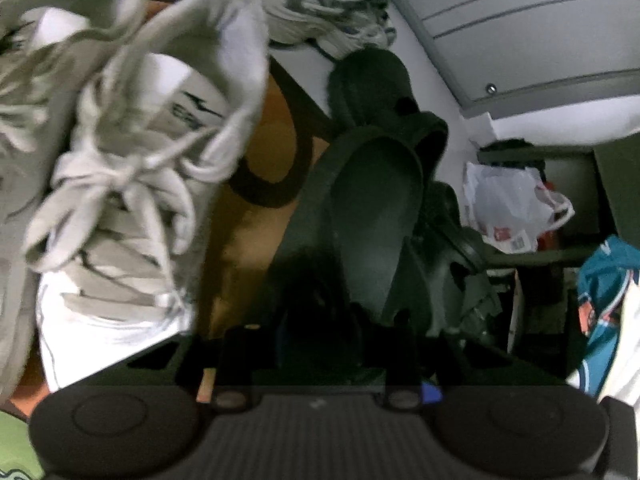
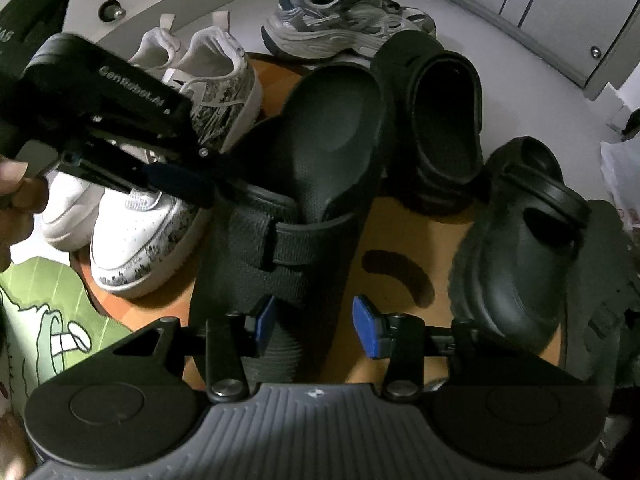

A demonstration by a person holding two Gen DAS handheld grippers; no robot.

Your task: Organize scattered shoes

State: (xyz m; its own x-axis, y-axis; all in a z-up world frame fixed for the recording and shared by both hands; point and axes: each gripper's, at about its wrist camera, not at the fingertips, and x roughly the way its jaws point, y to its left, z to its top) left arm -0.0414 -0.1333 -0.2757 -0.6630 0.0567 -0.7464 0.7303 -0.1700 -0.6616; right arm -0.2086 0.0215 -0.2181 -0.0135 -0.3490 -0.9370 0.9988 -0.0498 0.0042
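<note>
A black strap sandal [image 2: 296, 216] lies on the orange mat [image 2: 400, 240], heel away from me. My left gripper [image 2: 188, 184] reaches in from the left and is shut on the sandal's strap edge; in the left wrist view the sandal [image 1: 368, 216] fills the centre and the fingers are dark. My right gripper [image 2: 316, 326] is open, its blue pads astride the sandal's toe end. White patterned sneakers [image 2: 160, 200] stand left, also in the left wrist view [image 1: 132, 168]. Two black clogs [image 2: 440, 128] [image 2: 524, 256] sit right. Grey sneakers [image 2: 340, 20] stand behind.
A white cabinet [image 2: 540, 8] runs along the back. A green patterned mat [image 2: 44, 320] lies at lower left. A white plastic bag [image 1: 512, 208] and a teal cloth [image 1: 604, 292] sit by a dark shelf on the right.
</note>
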